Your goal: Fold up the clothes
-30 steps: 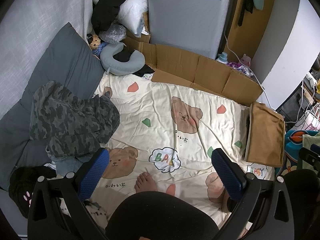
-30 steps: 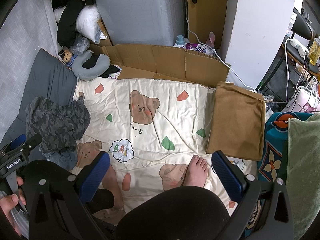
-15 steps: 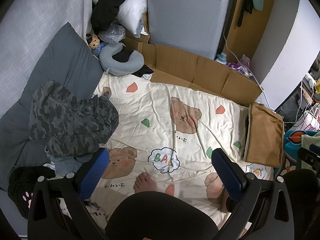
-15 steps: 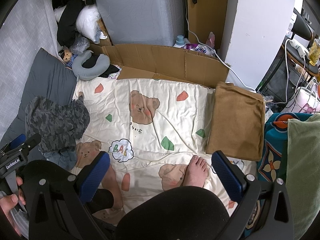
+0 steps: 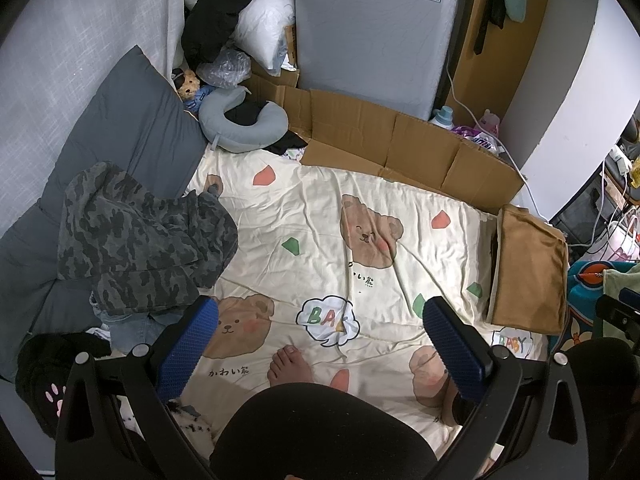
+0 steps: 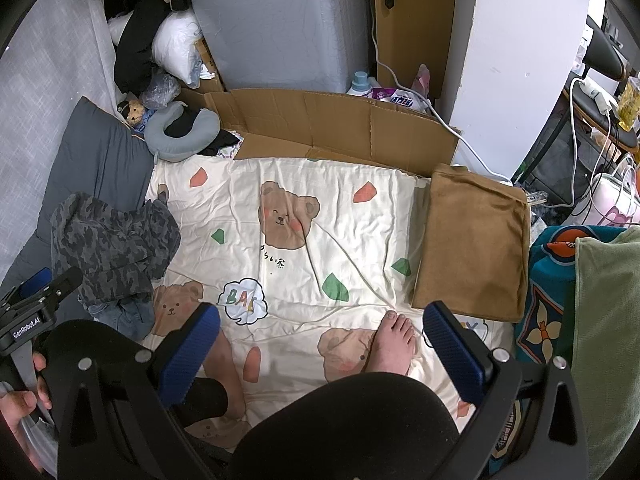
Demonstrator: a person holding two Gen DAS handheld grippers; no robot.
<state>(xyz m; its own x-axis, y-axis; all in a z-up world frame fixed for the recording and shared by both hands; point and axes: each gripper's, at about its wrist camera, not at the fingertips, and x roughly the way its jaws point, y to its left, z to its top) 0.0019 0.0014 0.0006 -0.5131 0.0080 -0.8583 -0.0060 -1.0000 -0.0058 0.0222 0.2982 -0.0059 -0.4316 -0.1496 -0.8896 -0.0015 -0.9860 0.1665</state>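
A crumpled grey camouflage garment lies in a heap at the left edge of the cream bear-print sheet, over some denim. A brown garment lies folded flat at the sheet's right edge. My left gripper hovers open above the near part of the sheet, holding nothing. My right gripper is open too and empty, above the person's knee and bare foot. The left gripper's body shows at the lower left of the right wrist view.
A grey cushion lines the left wall. Flattened cardboard, a neck pillow, a teddy bear and pillows stand at the far end. A patterned blanket and green cloth lie right. Cables hang at far right.
Both views have shifted only slightly; the grippers stay open and empty, and the garments have not moved.
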